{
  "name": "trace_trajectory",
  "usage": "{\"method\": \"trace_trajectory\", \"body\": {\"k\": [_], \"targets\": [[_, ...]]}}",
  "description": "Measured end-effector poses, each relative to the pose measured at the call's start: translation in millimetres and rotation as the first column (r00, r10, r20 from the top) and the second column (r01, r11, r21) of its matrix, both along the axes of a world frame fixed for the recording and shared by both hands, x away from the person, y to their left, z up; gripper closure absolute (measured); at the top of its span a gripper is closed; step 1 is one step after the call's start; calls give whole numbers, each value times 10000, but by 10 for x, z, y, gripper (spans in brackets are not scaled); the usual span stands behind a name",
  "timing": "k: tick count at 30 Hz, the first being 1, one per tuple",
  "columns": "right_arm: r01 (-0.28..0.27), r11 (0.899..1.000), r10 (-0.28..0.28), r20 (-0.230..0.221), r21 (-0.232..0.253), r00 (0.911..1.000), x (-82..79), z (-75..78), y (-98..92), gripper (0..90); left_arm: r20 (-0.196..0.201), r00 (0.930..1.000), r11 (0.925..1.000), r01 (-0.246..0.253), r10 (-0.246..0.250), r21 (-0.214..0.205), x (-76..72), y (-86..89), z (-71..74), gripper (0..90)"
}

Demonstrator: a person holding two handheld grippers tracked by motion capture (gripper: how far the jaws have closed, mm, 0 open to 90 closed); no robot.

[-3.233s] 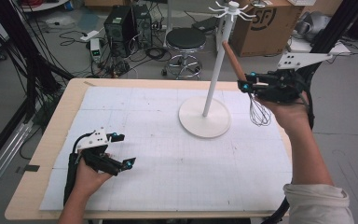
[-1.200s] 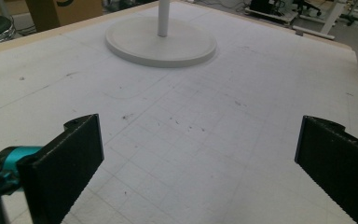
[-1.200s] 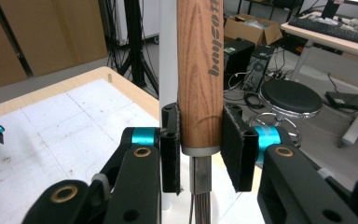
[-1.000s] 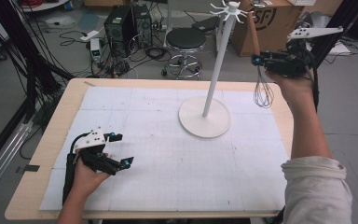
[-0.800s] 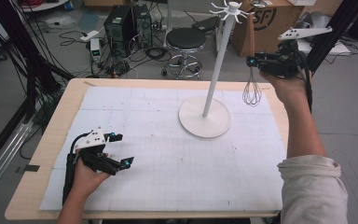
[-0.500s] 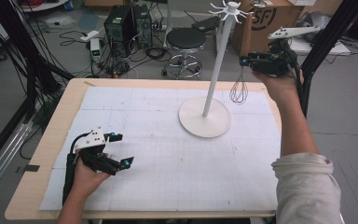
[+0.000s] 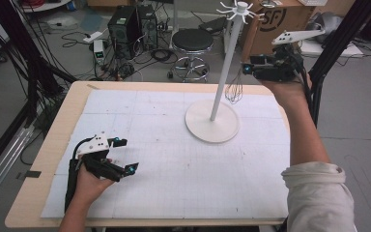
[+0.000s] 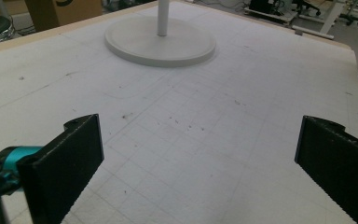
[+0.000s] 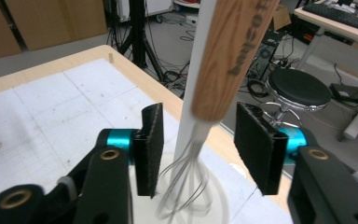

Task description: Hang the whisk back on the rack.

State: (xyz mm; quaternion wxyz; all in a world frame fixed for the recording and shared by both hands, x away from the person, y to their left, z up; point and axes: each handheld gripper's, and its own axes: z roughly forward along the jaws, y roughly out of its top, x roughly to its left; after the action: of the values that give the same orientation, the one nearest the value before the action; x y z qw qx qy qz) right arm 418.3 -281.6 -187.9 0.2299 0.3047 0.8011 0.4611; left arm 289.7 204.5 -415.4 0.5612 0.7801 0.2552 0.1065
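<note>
step: hanging whisk (image 9: 233, 51) on stand (image 7: 222, 77) | right gripper (image 9: 200, 149) jaws just opened, whisk loose between them | I'll back straight out, no snagging | left gripper (image 8: 196, 172) wide apart, idle

Whisk (image 9: 223, 70) hangs beside stand pole (image 7: 222, 72); stand base (image 7: 211, 122) on table (image 7: 63, 145), perhaps right of centre.

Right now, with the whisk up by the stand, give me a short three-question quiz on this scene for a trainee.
1. True or false: the right tongs are squeezing the handle of the whisk.
2. What is between the left tongs? A) a whisk B) nothing C) a spoon
3. What colour is the stand?
Key: 1 false: the jaws have just been opening, and the handle sits between them with a gap on each side. 2 B. 3 white.
</note>
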Motion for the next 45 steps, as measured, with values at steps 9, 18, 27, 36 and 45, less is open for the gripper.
{"method": "trace_trajectory", "body": {"k": [9,18,27,36,45], "targets": [[-382,9983,373,199,438,9991,-152,10,-84,360,-9,10000,10000,53,-53,31,-3,-6,1,16],[-1195,9897,1184,178,793,9928,-321,-135,-91,290,-16,10000,10000,87,-87,6,-9,-10,2,16],[-1918,9737,1919,111,1229,9813,-496,-362,-36,259,6,10000,10000,89,-89,43,-9,-14,-1,16],[-2297,9604,2339,-84,1579,9722,-624,-676,10,152,-34,9999,9999,142,-142,10,-10,-14,-7,16],[-2242,9589,2363,-517,1736,9703,-720,-1065,32,47,-33,9999,9999,161,-161,10,-13,-16,-10,16]]}}
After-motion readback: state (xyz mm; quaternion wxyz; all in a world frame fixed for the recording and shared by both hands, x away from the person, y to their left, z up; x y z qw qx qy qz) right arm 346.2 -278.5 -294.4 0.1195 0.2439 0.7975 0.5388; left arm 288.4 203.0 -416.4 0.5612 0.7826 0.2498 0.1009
